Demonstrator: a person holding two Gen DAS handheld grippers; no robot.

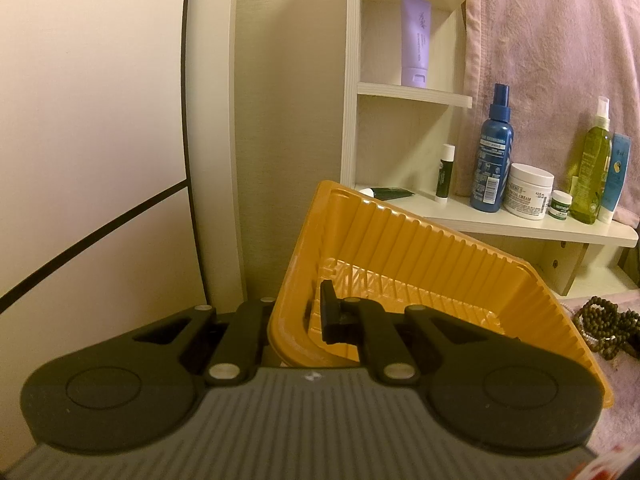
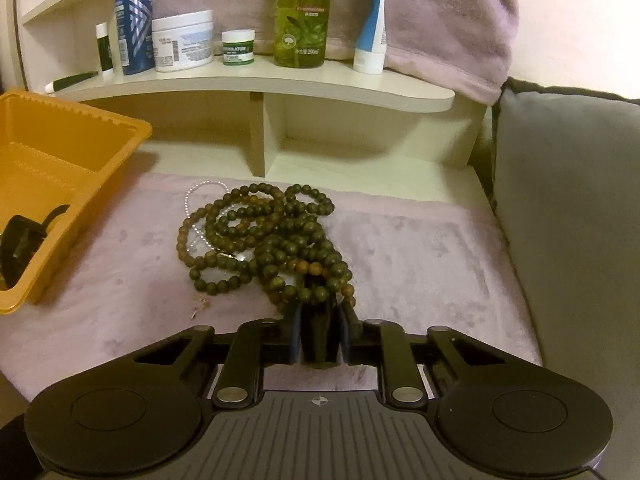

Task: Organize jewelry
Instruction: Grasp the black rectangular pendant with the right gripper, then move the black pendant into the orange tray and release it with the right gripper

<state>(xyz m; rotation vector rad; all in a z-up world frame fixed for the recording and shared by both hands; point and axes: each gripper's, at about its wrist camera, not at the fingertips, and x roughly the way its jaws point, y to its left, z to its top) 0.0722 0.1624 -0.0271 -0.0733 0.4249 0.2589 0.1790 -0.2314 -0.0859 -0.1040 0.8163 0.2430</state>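
While your left tool (image 1: 316,316) was clamped together on the near wall of the orange tray (image 1: 400,240), it held that tray tipped up, open side towards the beads, one pad inside the wall and one outside. From that tool the bead pile showed only at the far right, low and well apart from its fingers, so the left hand was the farther one.

Moving right, the tray's rim (image 2: 132,140) lay to the left of your right tool (image 2: 320,320) and somewhat ahead of it, with bare pink cloth (image 2: 420,248) between.

Straight ahead of the right tool lay the tangle of dark wooden beads (image 2: 256,236), with a thin pale strand (image 2: 192,200) at its far left edge. The heap ran away from the tool and leftward. Its nearest loops sat right at the fingertips, a dark piece between the pads, which stood only narrowly apart; I cannot tell whether they were already pressing on it.

I judge that the coming move turned on this: the beads lay dead ahead of the right tool, and the tray waited to its left.
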